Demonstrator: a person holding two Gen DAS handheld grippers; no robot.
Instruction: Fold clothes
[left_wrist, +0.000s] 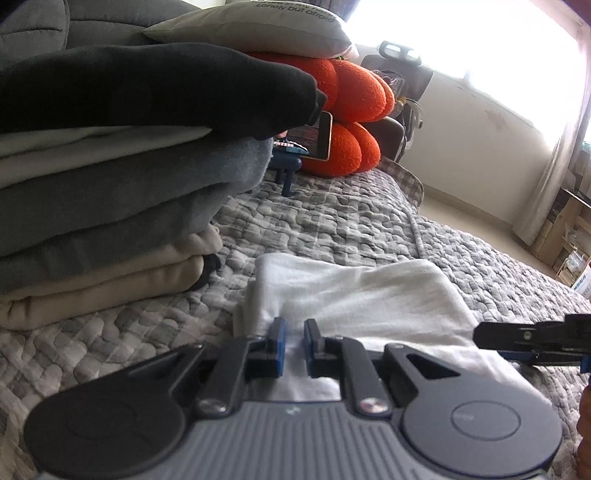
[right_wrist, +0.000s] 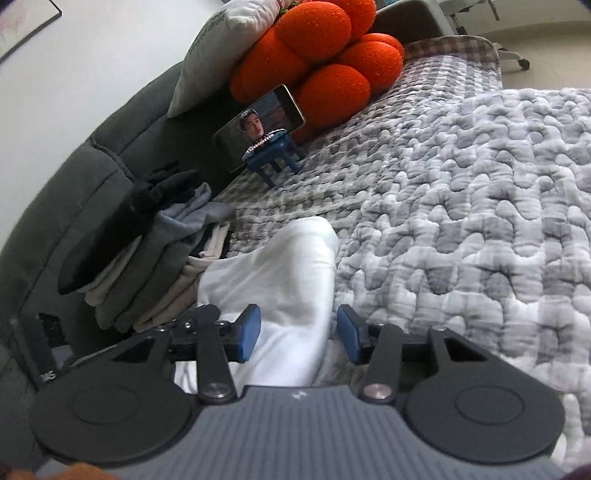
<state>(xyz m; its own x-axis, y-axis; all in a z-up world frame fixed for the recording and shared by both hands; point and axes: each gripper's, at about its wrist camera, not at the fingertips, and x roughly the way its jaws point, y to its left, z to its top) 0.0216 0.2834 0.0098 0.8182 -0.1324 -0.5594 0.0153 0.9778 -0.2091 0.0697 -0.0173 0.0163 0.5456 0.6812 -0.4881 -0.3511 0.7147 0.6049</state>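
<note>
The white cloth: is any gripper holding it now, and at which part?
The left gripper pinches the white cloth at its near edge. The right gripper is open around a fold without pressing it.
</note>
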